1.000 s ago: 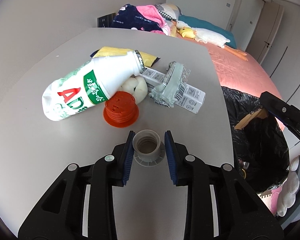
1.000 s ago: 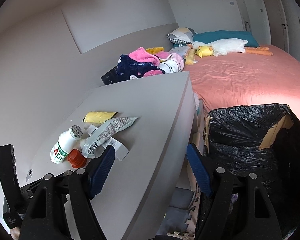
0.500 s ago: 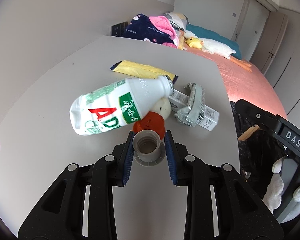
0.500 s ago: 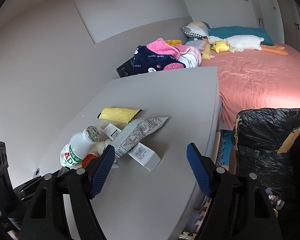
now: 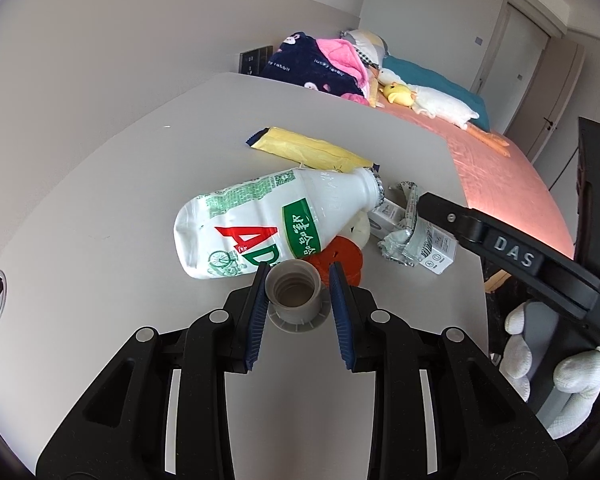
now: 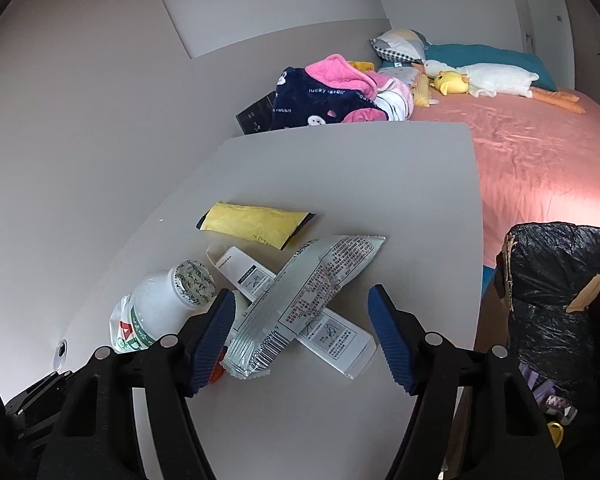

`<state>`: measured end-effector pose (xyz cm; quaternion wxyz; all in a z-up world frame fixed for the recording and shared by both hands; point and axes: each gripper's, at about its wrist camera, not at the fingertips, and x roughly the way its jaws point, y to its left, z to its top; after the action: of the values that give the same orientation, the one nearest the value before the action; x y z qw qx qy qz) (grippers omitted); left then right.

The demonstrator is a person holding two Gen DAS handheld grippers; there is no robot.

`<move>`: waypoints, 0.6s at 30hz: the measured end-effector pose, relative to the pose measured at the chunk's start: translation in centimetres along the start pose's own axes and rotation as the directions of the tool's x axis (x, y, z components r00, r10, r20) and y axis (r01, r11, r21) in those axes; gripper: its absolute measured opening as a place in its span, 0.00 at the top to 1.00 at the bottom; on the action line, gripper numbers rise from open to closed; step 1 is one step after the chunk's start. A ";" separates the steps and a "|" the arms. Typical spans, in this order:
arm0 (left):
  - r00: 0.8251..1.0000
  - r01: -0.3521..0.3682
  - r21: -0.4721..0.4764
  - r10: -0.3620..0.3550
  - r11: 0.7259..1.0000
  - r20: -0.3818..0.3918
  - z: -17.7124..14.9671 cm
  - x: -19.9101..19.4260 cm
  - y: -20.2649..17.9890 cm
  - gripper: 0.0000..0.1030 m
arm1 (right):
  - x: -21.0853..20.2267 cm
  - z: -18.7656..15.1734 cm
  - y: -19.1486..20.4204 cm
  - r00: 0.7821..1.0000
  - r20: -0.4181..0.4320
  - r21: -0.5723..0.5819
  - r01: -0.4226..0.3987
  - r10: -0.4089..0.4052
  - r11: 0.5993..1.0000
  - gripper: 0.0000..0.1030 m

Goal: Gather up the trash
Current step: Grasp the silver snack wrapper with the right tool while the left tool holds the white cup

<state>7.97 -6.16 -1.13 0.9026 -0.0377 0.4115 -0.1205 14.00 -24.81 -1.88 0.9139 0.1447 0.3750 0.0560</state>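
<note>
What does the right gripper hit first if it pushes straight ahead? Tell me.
Most likely the silver wrapper, which lies between the open fingers of the right gripper across the white carton on the table. The gripper's height above it is unclear.

bottle (image 5: 260, 224): white, green-red print | wrapper (image 5: 308, 152): yellow | cap (image 5: 294, 294): grey | lid (image 5: 342, 256): orange | bin liner (image 6: 560, 280): black
</note>
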 end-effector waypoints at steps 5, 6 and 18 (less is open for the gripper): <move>1.000 -0.002 -0.006 0.002 1.000 -0.002 0.1 0.1 0.1 0.71 | 1.3 0.1 0.8 0.999 -0.034 -0.019 0.024 -0.024 1.000 0.36; 1.000 -0.002 -0.007 0.002 1.000 -0.001 0.2 0.1 0.2 0.71 | 1.6 0.1 1.0 0.998 -0.041 -0.030 0.036 -0.038 0.999 0.41; 1.000 0.012 -0.013 -0.012 1.000 0.005 0.5 -0.2 0.1 0.71 | 1.3 0.1 1.1 0.999 -0.040 -0.042 -0.011 0.009 0.999 0.80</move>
<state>8.22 -5.99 -0.72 0.9026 -0.0464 0.4098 -0.1234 14.98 -23.46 -2.36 0.9089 0.1263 0.3910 0.0713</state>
